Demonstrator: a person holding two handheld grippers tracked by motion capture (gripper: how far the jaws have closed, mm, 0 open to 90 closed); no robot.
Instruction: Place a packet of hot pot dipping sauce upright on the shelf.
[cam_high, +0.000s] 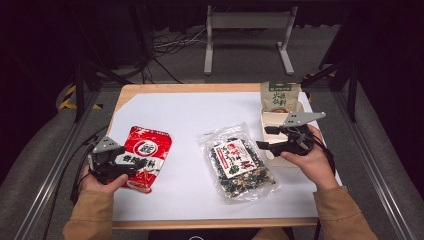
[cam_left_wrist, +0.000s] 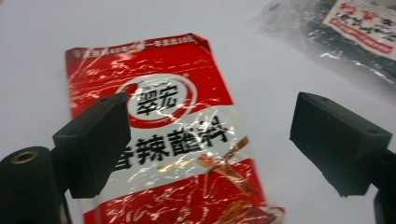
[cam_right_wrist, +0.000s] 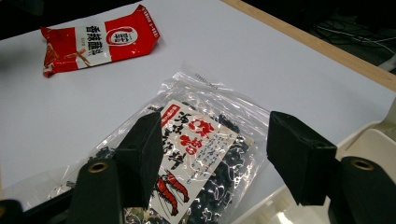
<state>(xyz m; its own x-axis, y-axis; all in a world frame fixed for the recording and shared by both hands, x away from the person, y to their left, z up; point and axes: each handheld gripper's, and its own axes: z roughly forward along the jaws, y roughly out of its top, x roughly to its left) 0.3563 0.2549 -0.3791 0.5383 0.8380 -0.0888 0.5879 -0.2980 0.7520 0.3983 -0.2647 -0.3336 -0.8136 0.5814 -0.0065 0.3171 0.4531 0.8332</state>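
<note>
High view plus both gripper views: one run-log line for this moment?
left gripper: open, over red packet | right gripper: open, over clear seaweed bag | green packet: in white box, far right

The red foil sachet (cam_left_wrist: 159, 140) runs off the left gripper view's bottom edge; the clear bag of dark seaweed (cam_left_wrist: 345, 32) there is blurred and cropped.

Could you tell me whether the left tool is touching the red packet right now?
Cannot tell. In the left gripper view the left tool stands open over the red packet, pinching nothing, but no view plainly shows a gap or contact beneath the jaws.
</note>
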